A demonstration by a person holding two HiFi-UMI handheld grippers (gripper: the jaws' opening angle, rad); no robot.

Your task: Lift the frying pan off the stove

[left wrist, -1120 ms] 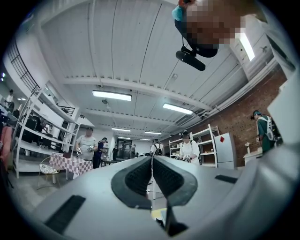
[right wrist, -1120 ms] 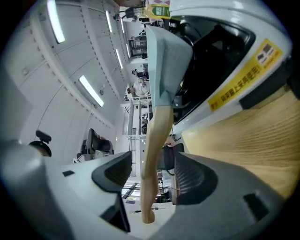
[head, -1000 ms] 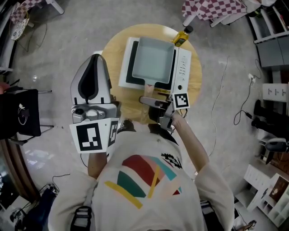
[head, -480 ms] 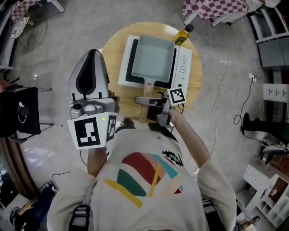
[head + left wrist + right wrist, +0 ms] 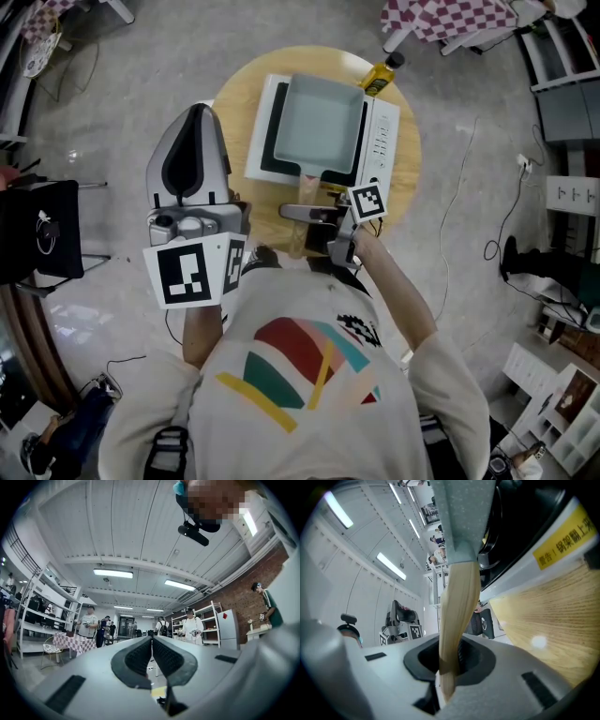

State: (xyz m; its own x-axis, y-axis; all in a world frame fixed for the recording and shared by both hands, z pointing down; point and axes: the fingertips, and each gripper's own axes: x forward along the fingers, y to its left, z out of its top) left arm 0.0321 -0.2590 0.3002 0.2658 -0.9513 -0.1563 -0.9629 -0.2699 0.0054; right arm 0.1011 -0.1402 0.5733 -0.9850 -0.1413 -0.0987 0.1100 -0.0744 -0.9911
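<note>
The right hand-held gripper (image 5: 449, 665) is pinching the wooden handle (image 5: 458, 606) of the frying pan (image 5: 316, 124), which is resting on the stove (image 5: 380, 141) just ahead.

the head view is bright and even, lit from overhead; shadows around the round table (image 5: 234, 122) are faint and soft; the grey floor (image 5: 112, 112) left of the table carries a few pale glints; lines far from the table bow towards the frame's edges; both gripper views are fisheye with black corners; ceiling strip lights (image 5: 112, 573) burn out to white; in the right gripper view the pan handle (image 5: 458, 616) beside the table is softly out of focus, and a white glare spot sits on the table's wood
</note>
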